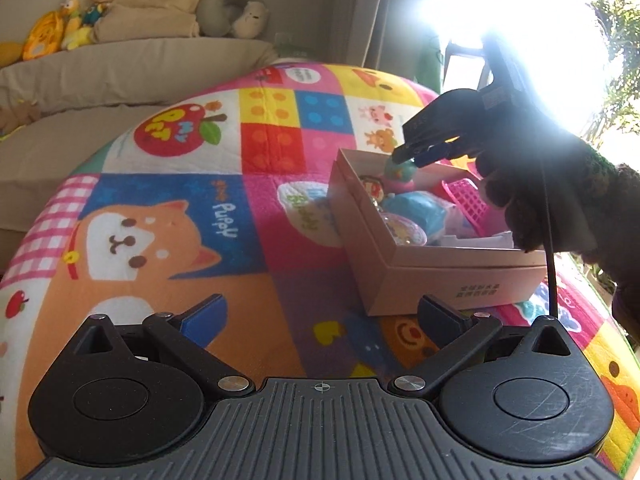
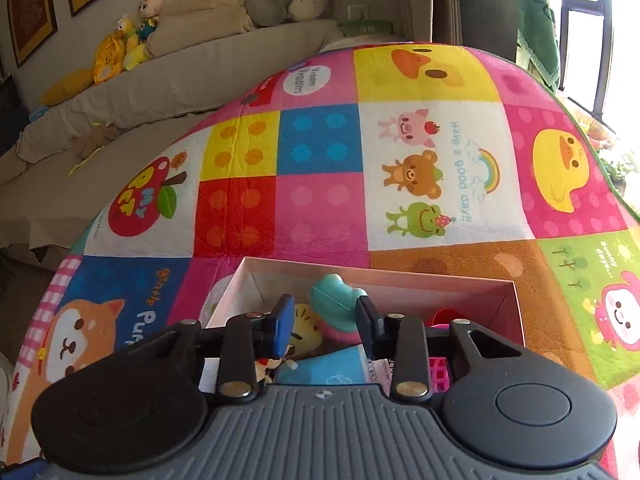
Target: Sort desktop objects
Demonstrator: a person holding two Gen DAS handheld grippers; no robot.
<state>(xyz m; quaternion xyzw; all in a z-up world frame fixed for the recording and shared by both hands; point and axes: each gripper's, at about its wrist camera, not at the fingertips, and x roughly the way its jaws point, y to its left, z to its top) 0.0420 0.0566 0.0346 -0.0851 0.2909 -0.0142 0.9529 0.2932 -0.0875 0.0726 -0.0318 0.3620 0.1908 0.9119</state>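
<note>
An open pale cardboard box (image 1: 416,276) sits on the colourful play mat, holding several small toys. My left gripper (image 1: 320,316) is open and empty, a little short of the box's near left corner. My right gripper (image 2: 325,316) hangs over the box (image 2: 516,308) with its fingers apart. A teal and pink toy (image 2: 334,304) lies between them, touching neither pad. The left wrist view shows the right gripper (image 1: 412,156) from outside, with its tips just above the teal toy (image 1: 400,172). A yellow toy (image 2: 306,326) and a blue item (image 2: 332,372) lie below.
The mat (image 2: 320,184) covers the surface. A pink basket (image 1: 468,200) lies in the box's far side. A beige sofa (image 1: 120,68) with plush toys and cushions stands behind the mat. A bright window (image 1: 540,32) glares at the right.
</note>
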